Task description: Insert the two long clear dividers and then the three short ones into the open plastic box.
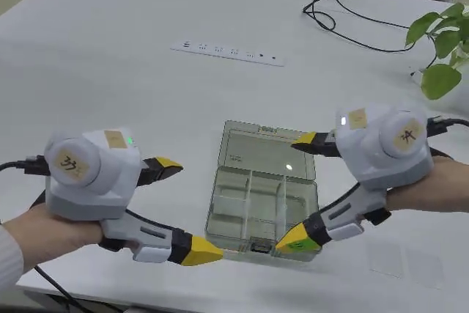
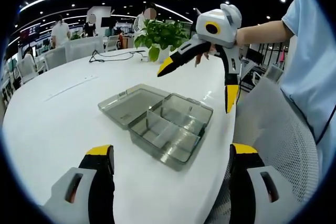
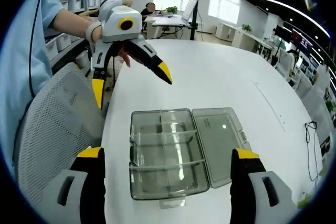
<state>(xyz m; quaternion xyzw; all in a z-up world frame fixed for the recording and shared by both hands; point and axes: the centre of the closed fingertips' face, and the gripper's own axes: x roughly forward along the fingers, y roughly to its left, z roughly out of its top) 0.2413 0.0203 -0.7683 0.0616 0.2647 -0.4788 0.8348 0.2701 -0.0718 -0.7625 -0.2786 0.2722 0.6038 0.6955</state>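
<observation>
As the person holds both tools over the white table (image 1: 132,27), the left gripper (image 1: 199,209) hovers left of the plastic box (image 1: 242,244), its jaws pointing right towards it, spread wide and empty. The box sits near the table's front edge, its lid laid flat, open away from the person. It looks almost square, so I cannot tell its long axis. Clear dividers (image 1: 248,194) stand inside. The right gripper (image 1: 287,191) hovers at the box's right side, jaws pointing left, likewise gaping with nothing between them.
</observation>
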